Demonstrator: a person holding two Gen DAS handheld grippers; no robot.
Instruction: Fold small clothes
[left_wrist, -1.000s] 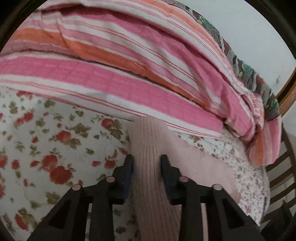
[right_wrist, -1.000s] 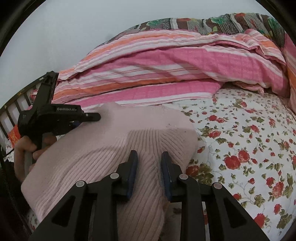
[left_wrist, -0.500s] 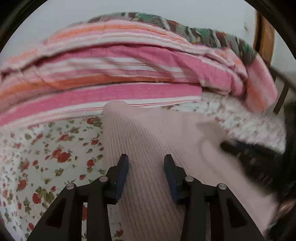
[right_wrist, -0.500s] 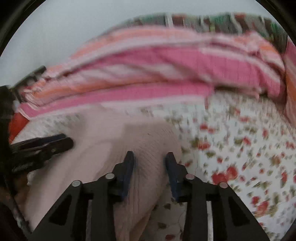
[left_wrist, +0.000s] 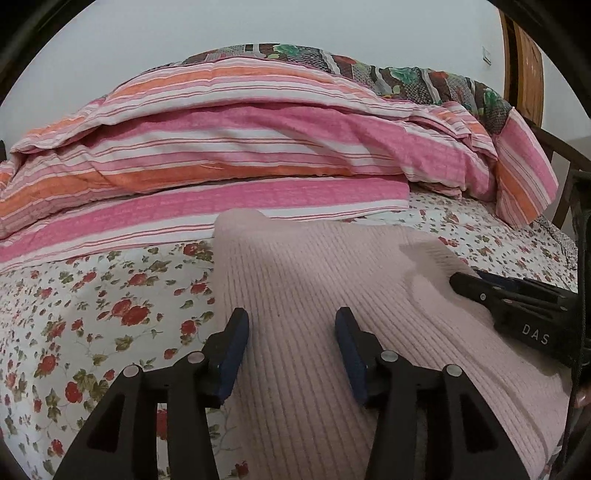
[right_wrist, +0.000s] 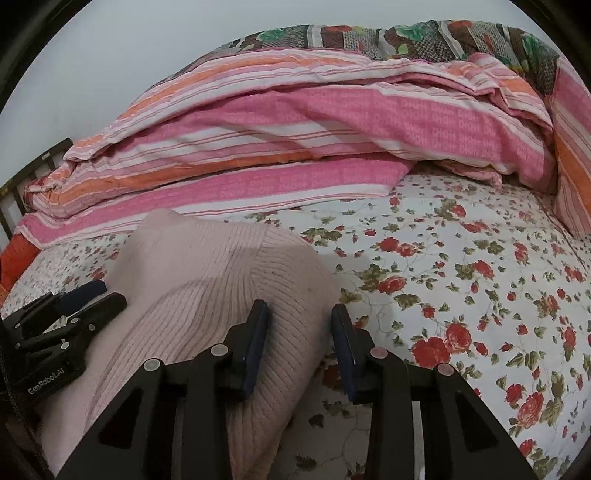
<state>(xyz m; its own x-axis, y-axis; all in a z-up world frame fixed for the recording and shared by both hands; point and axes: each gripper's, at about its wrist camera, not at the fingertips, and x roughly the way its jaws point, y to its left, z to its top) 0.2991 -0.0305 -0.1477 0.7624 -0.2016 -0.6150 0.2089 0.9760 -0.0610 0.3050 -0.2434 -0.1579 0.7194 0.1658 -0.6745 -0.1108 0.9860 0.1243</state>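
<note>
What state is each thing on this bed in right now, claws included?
Pink knit garment: folded, lying on the flowered sheet.
Striped quilt: bunched up behind the garment.
Left claw: jaws apart and just opening, over the knit, not pinching.
Right claw: jaws apart over the garment's edge, not pinching.

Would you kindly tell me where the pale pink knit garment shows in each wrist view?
Left wrist view: the pink knit garment fills the lower centre and right.
Right wrist view: the same garment lies lower left.
Shared landmark: the striped quilt lies bunched behind it in both.
</note>
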